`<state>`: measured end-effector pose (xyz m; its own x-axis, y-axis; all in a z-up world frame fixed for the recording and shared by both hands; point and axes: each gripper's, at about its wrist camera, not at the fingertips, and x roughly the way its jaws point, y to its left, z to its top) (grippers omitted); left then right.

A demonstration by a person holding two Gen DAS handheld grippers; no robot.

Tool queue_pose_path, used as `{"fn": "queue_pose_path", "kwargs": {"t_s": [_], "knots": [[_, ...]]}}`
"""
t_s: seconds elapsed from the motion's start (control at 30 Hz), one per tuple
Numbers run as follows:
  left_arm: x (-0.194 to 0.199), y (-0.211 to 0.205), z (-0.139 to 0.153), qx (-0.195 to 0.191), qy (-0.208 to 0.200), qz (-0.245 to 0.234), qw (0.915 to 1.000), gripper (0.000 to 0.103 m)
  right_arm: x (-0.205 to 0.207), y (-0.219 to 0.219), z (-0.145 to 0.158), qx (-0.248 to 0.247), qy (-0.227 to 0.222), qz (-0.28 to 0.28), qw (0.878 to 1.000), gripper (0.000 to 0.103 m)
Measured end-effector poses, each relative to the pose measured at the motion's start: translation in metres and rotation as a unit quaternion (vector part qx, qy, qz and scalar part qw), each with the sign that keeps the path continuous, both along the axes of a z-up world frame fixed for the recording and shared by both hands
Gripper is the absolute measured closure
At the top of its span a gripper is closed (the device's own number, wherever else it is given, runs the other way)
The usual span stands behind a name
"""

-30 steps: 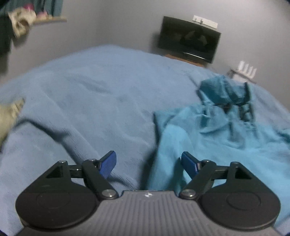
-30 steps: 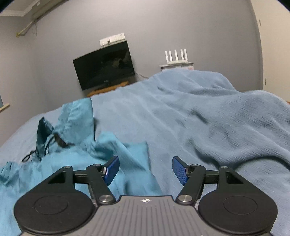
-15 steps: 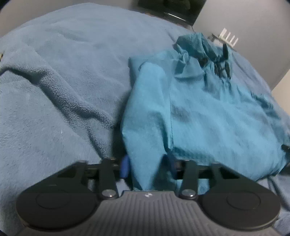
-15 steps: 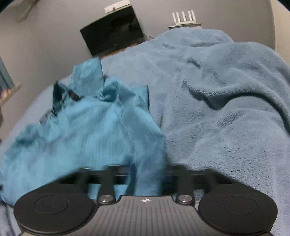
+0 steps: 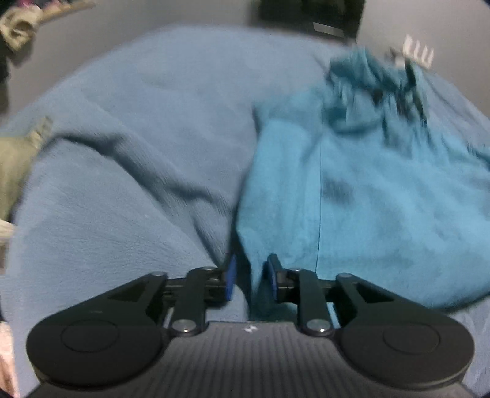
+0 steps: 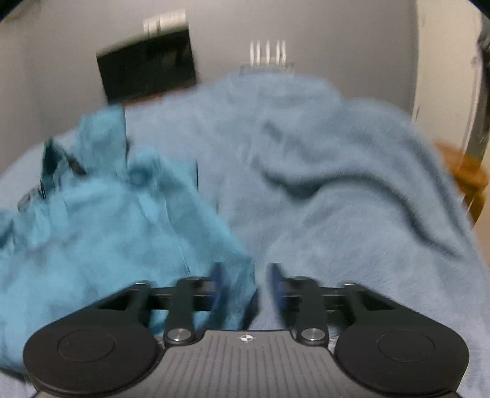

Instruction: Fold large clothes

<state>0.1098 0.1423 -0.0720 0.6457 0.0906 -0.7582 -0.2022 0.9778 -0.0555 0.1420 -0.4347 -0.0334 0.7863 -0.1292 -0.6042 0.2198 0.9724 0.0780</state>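
No readable text, brand, number or label appears in either wrist view. A small pale emblem on the left gripper's point(image 5: 250, 277) ribbed housing and a small crosshair mark on the right gripper's point(image 6: 242, 281) housing carry no letters. A pale strip on the dark screen point(image 5: 309, 15) against the far wall is too blurred to read.

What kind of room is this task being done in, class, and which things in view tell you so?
Most likely a bedroom. A wide bed under a blue blanket fills both views, a dark screen stands by the grey far wall, and a teal garment lies spread on the blanket.
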Motion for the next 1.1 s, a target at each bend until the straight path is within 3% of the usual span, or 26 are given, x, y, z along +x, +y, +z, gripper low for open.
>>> {"fn": "queue_pose_path", "kwargs": {"t_s": [0.03, 0.17, 0.37, 0.47, 0.57, 0.73, 0.93, 1.0, 1.1], "knots": [[-0.009, -0.003, 0.007, 0.003, -0.023, 0.006, 0.9997, 0.062, -0.010, 0.005, 0.007, -0.010, -0.025, 0.005, 1.000, 0.040], [-0.028, -0.036, 0.036, -0.017, -0.118, -0.023, 0.9926, 0.039, -0.029, 0.043, 0.024, -0.027, -0.084, 0.075, 0.993, 0.039], [-0.009, -0.135, 0.033, -0.014, -0.153, -0.137, 0.9785, 0.038, -0.018, 0.138, 0.001, -0.059, -0.108, 0.205, 0.971, 0.039], [0.007, -0.179, 0.013, -0.007, -0.157, -0.175, 0.9720, 0.038, -0.009, 0.174, -0.015, -0.074, -0.118, 0.240, 0.961, 0.039], [0.022, -0.210, -0.020, 0.025, -0.135, -0.193, 0.9717, 0.038, -0.004, 0.198, -0.034, -0.100, -0.115, 0.280, 0.948, 0.038], [0.029, -0.217, -0.068, 0.064, -0.091, -0.209, 0.9716, 0.035, 0.007, 0.206, -0.070, -0.122, -0.033, 0.284, 0.950, 0.038], [0.023, -0.196, -0.073, 0.063, -0.098, -0.197, 0.9735, 0.034, 0.007, 0.203, -0.067, -0.118, -0.032, 0.268, 0.956, 0.042], [0.017, -0.186, -0.070, 0.065, -0.097, -0.180, 0.9767, 0.034, 0.006, 0.194, -0.063, -0.109, -0.042, 0.251, 0.961, 0.048], [0.012, -0.170, -0.061, 0.060, -0.092, -0.144, 0.9834, 0.034, 0.014, 0.161, -0.056, -0.092, -0.037, 0.147, 0.984, 0.044]]}}
